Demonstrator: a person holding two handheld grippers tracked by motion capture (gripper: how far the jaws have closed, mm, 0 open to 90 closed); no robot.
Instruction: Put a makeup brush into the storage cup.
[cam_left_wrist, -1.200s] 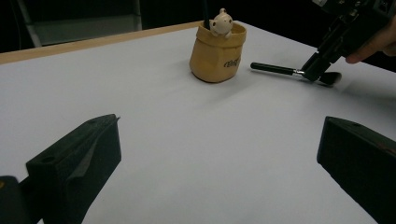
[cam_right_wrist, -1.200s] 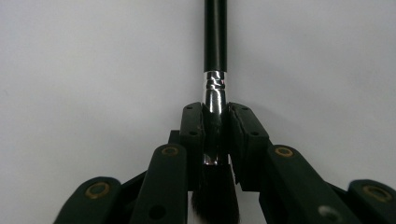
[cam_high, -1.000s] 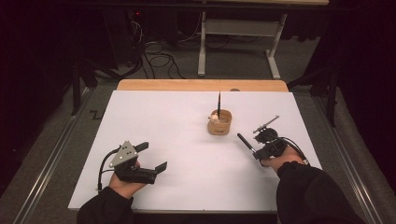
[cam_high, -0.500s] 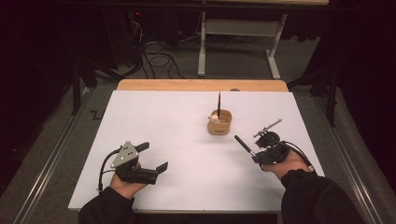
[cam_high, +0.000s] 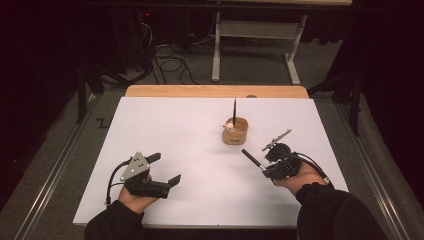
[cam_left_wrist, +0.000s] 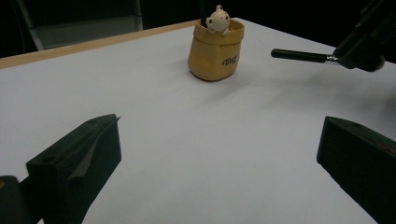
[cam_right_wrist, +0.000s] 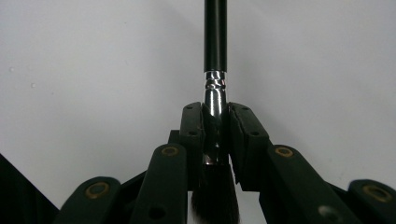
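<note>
A small tan holder (cam_high: 235, 130) with a little white figure on its rim stands on the white table top (cam_high: 190, 125); one dark brush (cam_high: 234, 111) stands upright in it. My right gripper (cam_high: 267, 167) is at the near right, shut on the metal ferrule of a second black brush (cam_high: 253, 160), whose handle points away to the left. In the right gripper view the pads clamp the brush (cam_right_wrist: 215, 93) at its silver ferrule, bristles toward the camera. My left gripper (cam_high: 165, 169) rests at the near left, jaws wide apart and empty. The left gripper view shows the holder (cam_left_wrist: 216, 49) and the held brush (cam_left_wrist: 299, 56).
A wooden strip (cam_high: 215, 91) runs along the table's far edge. Beyond it on the floor are cables (cam_high: 170, 55) and a white desk frame (cam_high: 250, 40). Metal rails run along the floor on both sides of the table.
My right hand has moved a little left and away from the near edge with the brush, slightly higher. The left hand has stayed put.
</note>
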